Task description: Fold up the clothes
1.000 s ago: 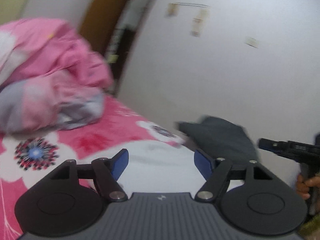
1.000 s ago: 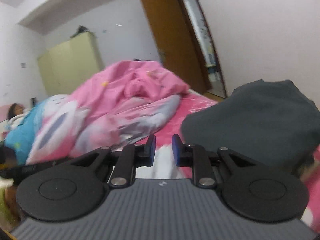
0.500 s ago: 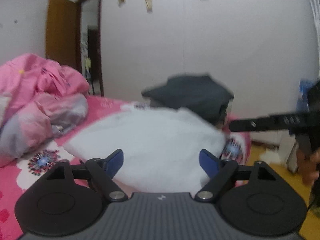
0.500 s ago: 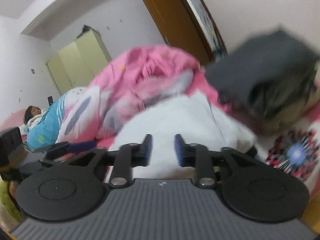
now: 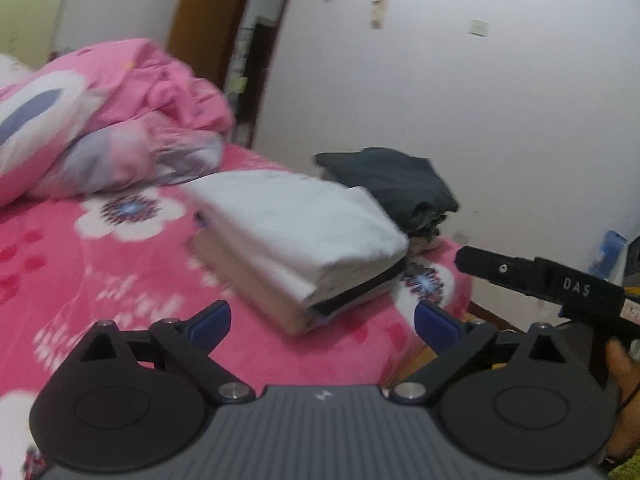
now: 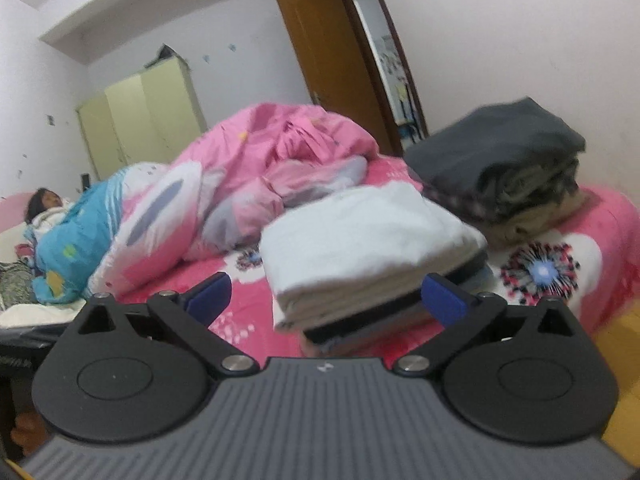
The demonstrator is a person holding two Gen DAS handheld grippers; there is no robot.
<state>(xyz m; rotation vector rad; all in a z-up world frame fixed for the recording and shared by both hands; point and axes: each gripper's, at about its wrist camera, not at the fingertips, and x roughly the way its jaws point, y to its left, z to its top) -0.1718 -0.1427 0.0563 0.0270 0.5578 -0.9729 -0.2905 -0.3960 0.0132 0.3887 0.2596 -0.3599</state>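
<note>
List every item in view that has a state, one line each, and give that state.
White garment: folded, lying on top of a small stack on the bed.
Dark pile: folded clothes, stacked behind it.
Pink quilt: crumpled, unfolded.
Door: open.
Wardrobe: doors closed.
Left gripper: jaws opening, nothing between them.
Right gripper: jaws opening, holding nothing.

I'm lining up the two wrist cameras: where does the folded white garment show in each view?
Left wrist: folded white garment sits centre, beyond the opening left gripper.
Right wrist: folded white garment centre, just ahead of the opening right gripper.
Shared landmark: dark folded pile behind it, to its right.
</note>
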